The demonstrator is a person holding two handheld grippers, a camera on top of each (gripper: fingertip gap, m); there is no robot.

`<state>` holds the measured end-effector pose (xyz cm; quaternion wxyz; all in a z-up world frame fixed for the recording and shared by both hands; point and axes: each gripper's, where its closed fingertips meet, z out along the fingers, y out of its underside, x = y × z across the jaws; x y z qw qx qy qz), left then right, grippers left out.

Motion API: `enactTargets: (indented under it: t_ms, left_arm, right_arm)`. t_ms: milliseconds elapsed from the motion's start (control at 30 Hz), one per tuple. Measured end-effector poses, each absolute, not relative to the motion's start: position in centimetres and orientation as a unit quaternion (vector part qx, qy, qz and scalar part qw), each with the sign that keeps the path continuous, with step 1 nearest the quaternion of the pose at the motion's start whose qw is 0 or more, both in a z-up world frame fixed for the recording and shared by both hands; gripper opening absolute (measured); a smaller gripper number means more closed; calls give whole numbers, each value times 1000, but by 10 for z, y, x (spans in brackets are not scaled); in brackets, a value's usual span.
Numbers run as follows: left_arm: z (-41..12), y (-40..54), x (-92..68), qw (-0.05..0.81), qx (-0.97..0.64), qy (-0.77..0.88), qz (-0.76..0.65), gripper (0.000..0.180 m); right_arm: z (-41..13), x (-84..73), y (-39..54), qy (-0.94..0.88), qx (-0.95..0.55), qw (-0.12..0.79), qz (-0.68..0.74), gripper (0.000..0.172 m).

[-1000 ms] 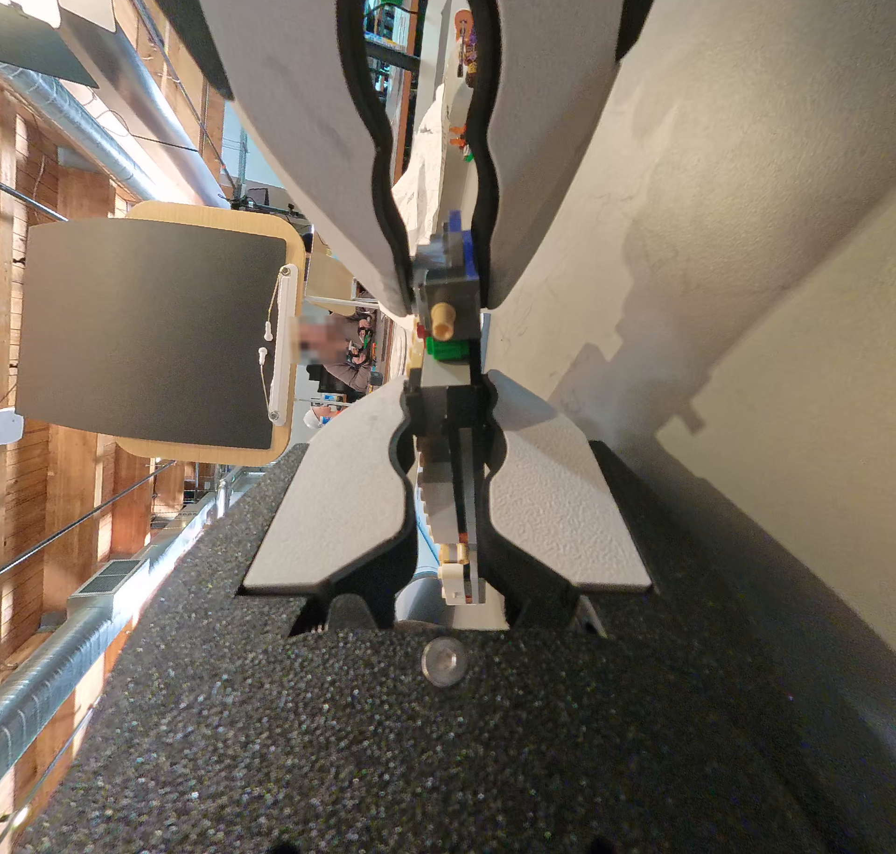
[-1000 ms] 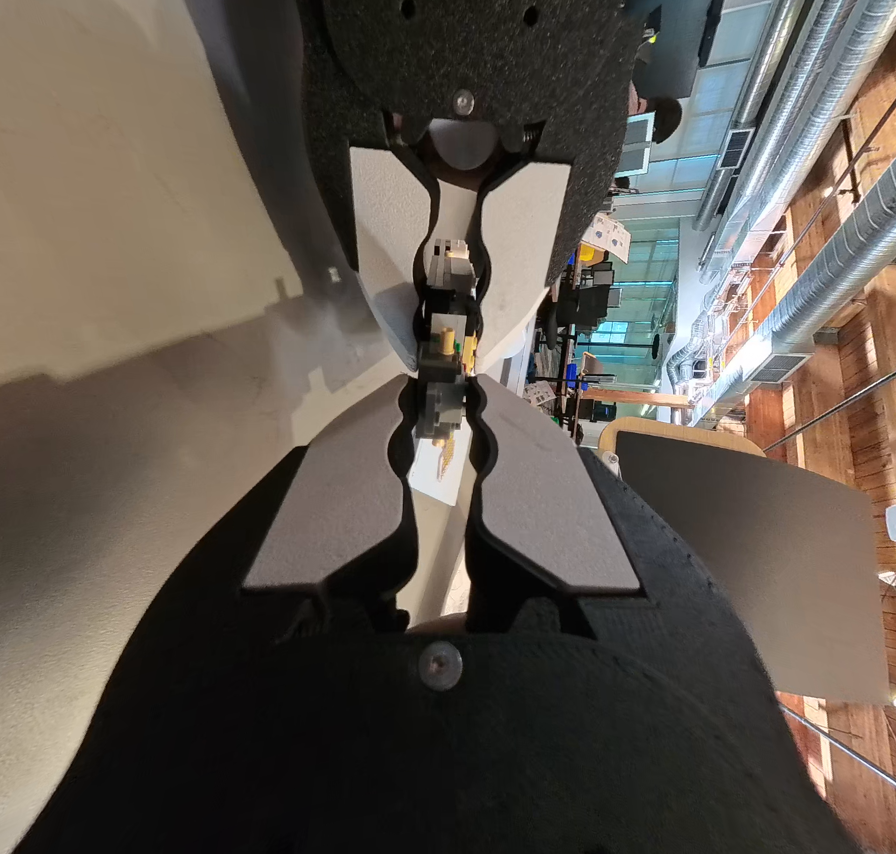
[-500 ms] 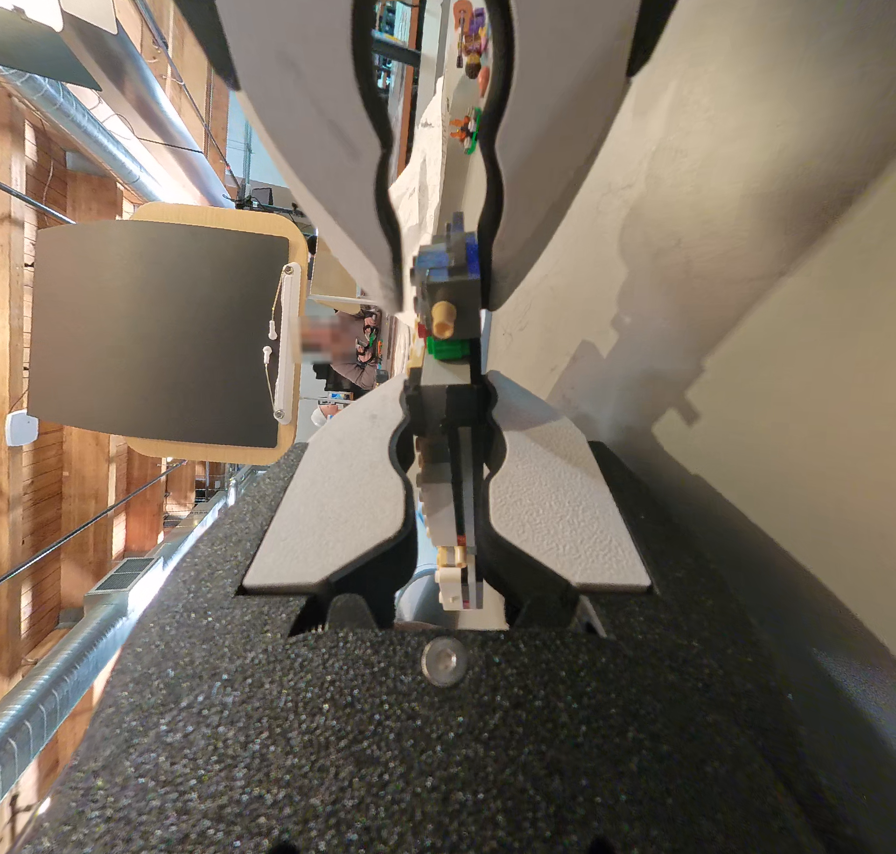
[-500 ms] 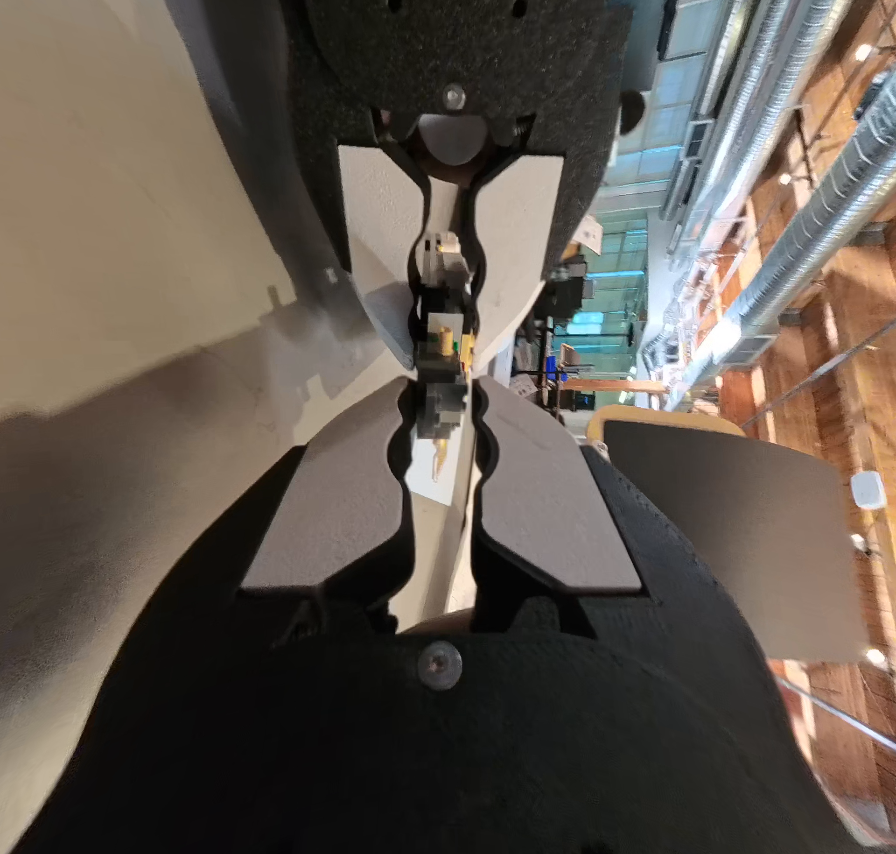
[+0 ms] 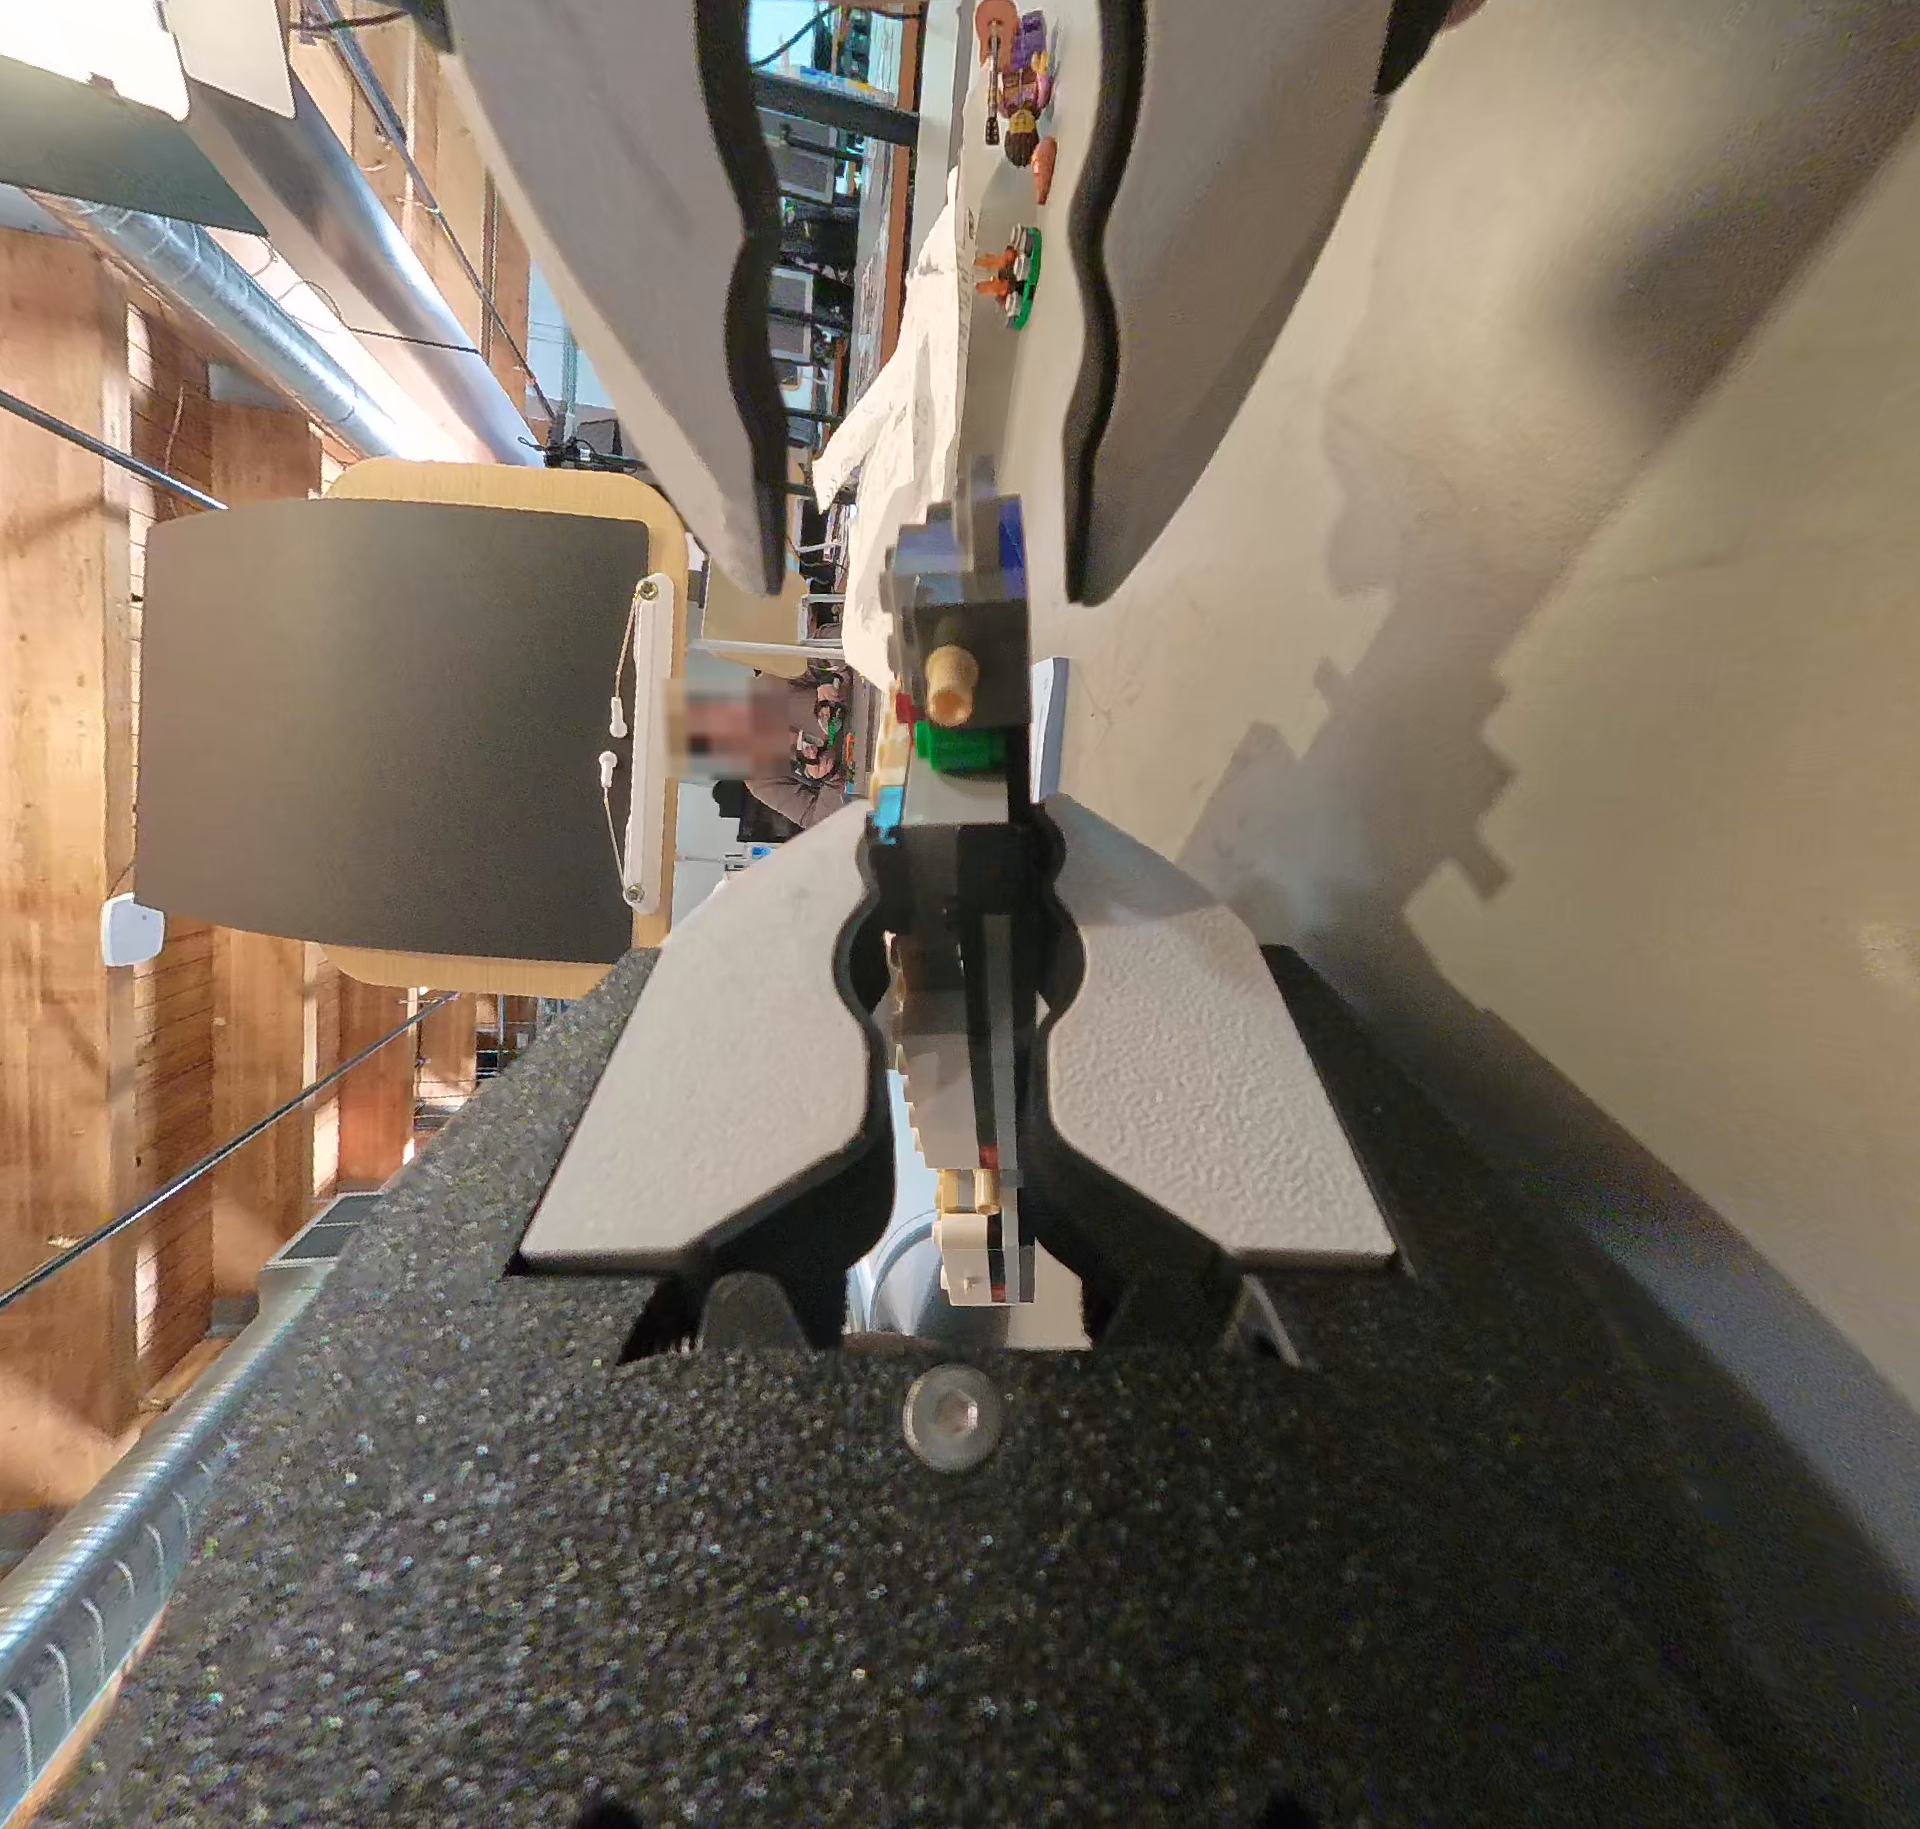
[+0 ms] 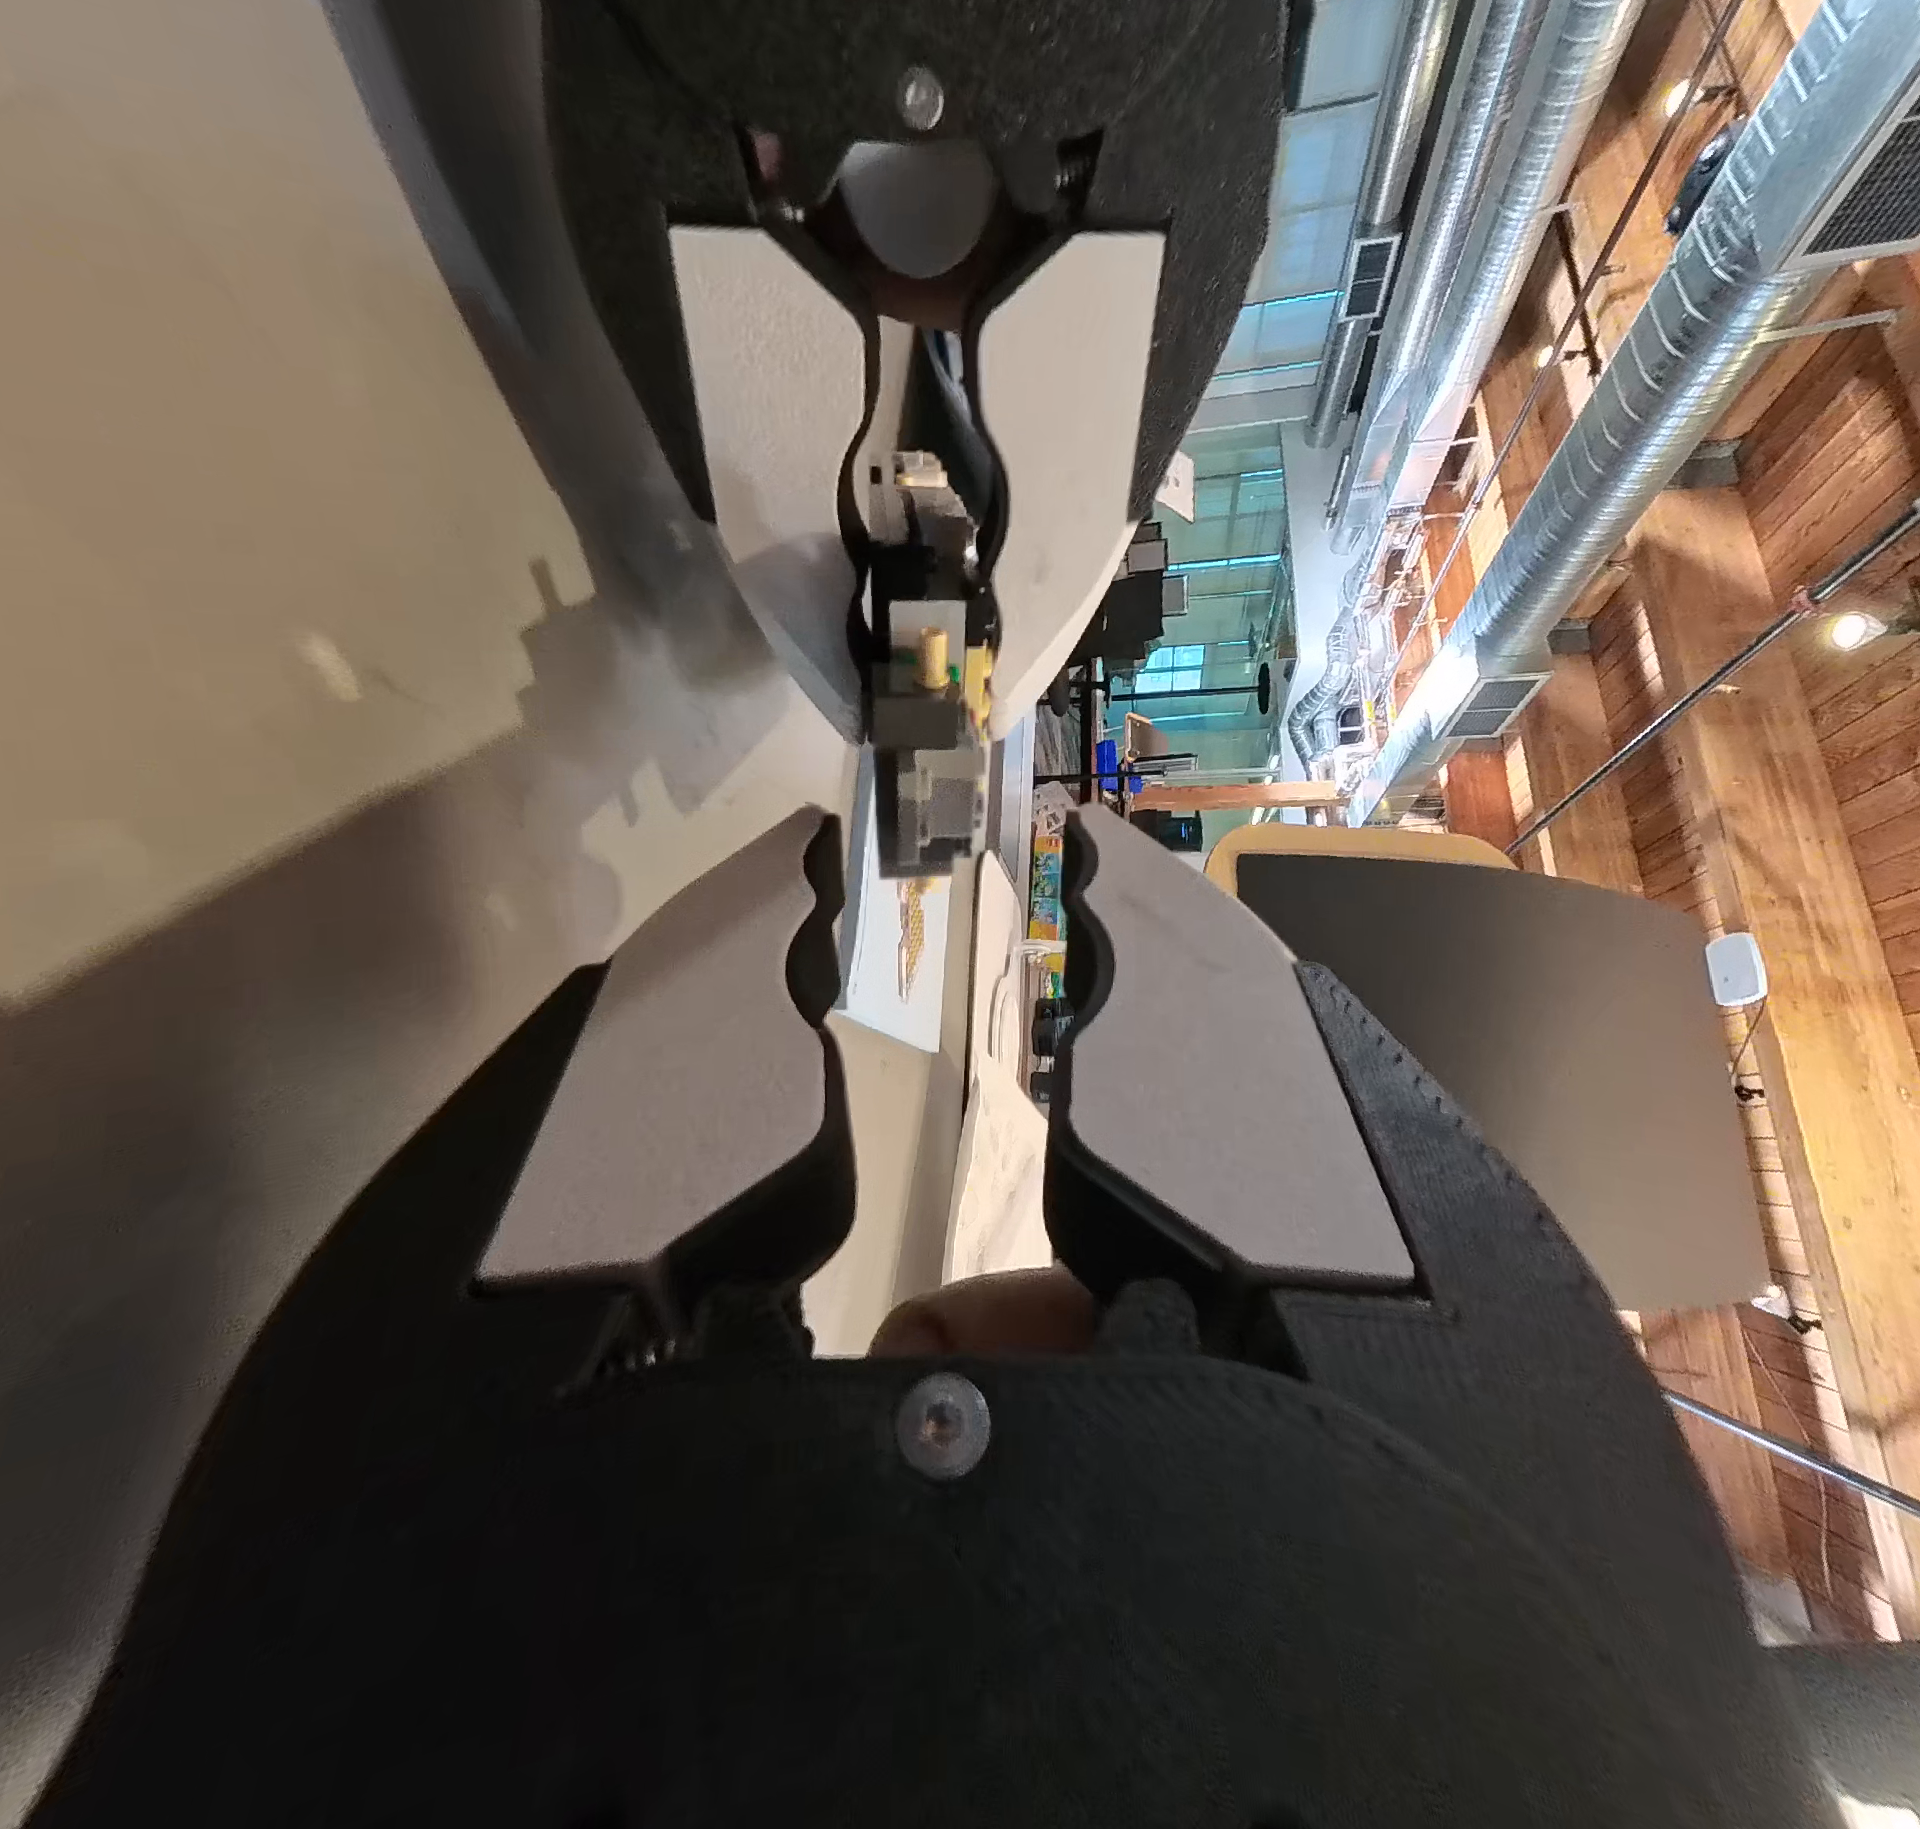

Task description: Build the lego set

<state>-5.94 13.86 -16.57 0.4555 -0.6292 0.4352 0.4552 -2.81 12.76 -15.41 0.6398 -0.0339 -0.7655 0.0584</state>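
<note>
Two claws | left claw [image 5: 961,829] clamps grey brick model [image 5: 961,906] | right claw [image 6: 945,834] open, pads clear of its tip

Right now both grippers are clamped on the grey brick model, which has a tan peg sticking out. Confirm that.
Not quite. Only the left gripper is clamped on the grey brick model. The right gripper stands open, its fingers clear of the model, as the right wrist view shows. The tan peg does stick out.

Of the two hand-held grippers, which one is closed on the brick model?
The left hand-held gripper: its fingers press on both sides of the grey brick model. The right hand-held gripper stands open, its fingers apart from the model.
</note>
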Motion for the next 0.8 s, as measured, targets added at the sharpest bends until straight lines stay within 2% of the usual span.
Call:
enactTargets:
  t_ms: [200, 333, 800]
  left_arm:
    - [-168, 138, -56, 450, -620, 447, 461, 24]
    - [-165, 136, -52, 456, -613, 448, 465, 24]
    - [-165, 138, -51, 449, -624, 446, 460, 24]
  right_arm:
    - [-159, -31, 118, -768, -25, 637, 65, 35]
    - [-161, -34, 117, -767, -16, 639, 51, 21]
    - [-163, -34, 121, -791, -27, 609, 46, 20]
